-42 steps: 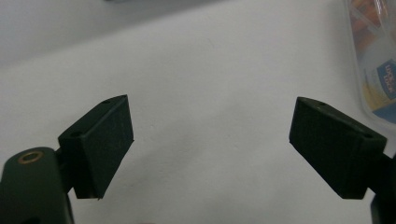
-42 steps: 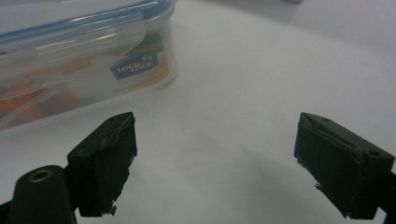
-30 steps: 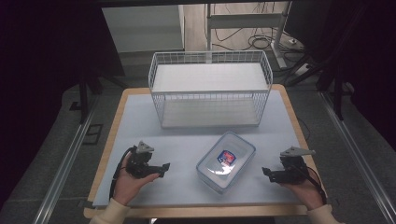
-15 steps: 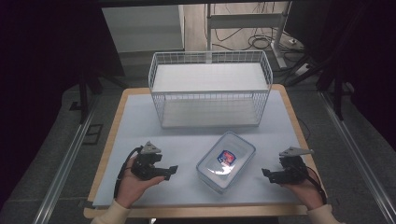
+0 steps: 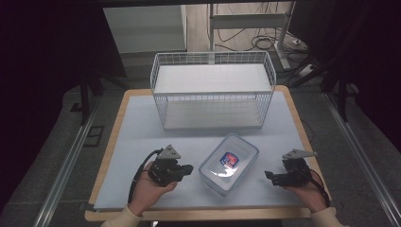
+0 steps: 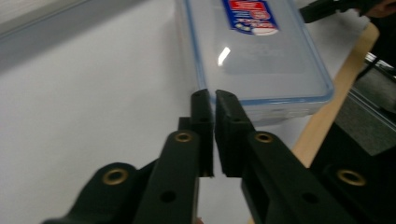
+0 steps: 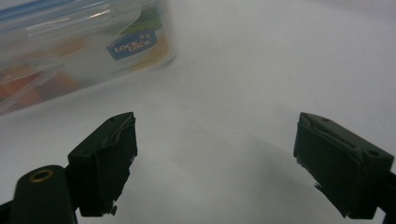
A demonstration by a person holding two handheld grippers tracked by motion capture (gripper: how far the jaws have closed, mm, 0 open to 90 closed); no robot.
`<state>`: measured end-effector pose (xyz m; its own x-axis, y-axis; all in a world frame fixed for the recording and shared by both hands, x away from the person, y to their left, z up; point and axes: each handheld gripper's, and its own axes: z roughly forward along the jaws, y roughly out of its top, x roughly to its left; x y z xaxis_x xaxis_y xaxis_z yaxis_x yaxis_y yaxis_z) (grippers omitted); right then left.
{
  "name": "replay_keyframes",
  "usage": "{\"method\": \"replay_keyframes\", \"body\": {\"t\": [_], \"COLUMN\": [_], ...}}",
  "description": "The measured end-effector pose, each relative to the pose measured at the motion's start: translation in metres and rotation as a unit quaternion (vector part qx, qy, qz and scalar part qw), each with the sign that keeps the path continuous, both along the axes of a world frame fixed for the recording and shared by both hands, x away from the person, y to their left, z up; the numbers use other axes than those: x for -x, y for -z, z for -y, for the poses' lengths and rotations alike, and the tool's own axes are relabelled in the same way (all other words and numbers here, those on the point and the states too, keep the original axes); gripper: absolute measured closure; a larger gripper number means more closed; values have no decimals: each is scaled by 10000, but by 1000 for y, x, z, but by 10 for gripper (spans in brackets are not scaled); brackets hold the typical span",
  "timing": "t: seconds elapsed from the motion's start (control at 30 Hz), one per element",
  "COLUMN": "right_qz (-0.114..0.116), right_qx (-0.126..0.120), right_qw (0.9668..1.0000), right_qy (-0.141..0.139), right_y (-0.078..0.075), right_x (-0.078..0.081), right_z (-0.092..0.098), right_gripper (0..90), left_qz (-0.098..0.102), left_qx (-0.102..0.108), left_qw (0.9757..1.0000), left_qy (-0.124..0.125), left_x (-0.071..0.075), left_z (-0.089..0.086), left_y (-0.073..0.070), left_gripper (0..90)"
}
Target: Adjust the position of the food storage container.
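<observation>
Container (image 5: 229, 164) lying closed and ungripped near the table's (image 5: 142, 123) front edge, between both tools. Left gripper (image 5: 185, 169) pointing at its near-left side, jaws drawn almost together on nothing, just beside the wall (touching or not, hard telling). Right gripper (image 5: 268, 176) waiting toward the front right corner, jaws spread wide and empty, a little apart from it. Wire basket (image 5: 213, 90) standing empty along the far edge. Seemingly just starting, with nothing lifted or moved yet, everything remaining.

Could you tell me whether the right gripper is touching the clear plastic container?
Apart. In the high view, bare table shows between the right gripper and the container. The right gripper view agrees: its open fingers stand short of the container.
</observation>
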<state>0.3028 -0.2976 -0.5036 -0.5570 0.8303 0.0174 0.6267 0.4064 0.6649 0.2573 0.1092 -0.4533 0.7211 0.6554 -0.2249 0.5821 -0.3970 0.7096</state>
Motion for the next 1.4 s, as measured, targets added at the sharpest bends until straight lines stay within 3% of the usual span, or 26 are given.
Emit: {"method": "replay_keyframes", "body": {"t": [0.13,0.2,0.27,0.53,0.57,0.6,0.7,0.93,1.03,1.1,1.4], "right_qz": [9,-2,-1,9,14,14,18,9,1,-2,8], "right_qx": [-1,0,-3,-11,-8,-8,-16,1,-1,2,5], "right_qw": [10000,10000,10000,10000,10000,10000,10000,10000,10000,10000,10000], "right_qy": [15,23,26,37,37,37,52,13,17,13,2], "right_y": [1,1,1,1,1,1,1,1,2,2,2], "right_x": [0,0,0,0,0,0,0,0,0,0,0], "right_z": [0,0,0,1,1,1,1,1,1,1,0], "right_gripper": [134,134,134,134,134,134,134,134,134,134,134], "left_qz": [-64,-77,-81,-155,-160,-160,-247,-216,-205,-187,-173], "left_qx": [56,28,10,-130,-222,-222,-420,-815,-908,-886,-886], "left_qw": [9995,9983,9978,9922,9902,9902,9863,9842,9849,9860,9864], "left_qy": [295,581,656,1228,1366,1366,1573,1555,1458,1401,1372], "left_x": [2,7,8,21,25,25,30,29,29,28,28], "left_z": [19,42,47,97,107,107,127,136,135,133,128], "left_y": [-3,-4,-4,2,4,4,15,33,40,40,40], "left_gripper": [900,900,900,900,900,900,900,900,900,900,900]}}
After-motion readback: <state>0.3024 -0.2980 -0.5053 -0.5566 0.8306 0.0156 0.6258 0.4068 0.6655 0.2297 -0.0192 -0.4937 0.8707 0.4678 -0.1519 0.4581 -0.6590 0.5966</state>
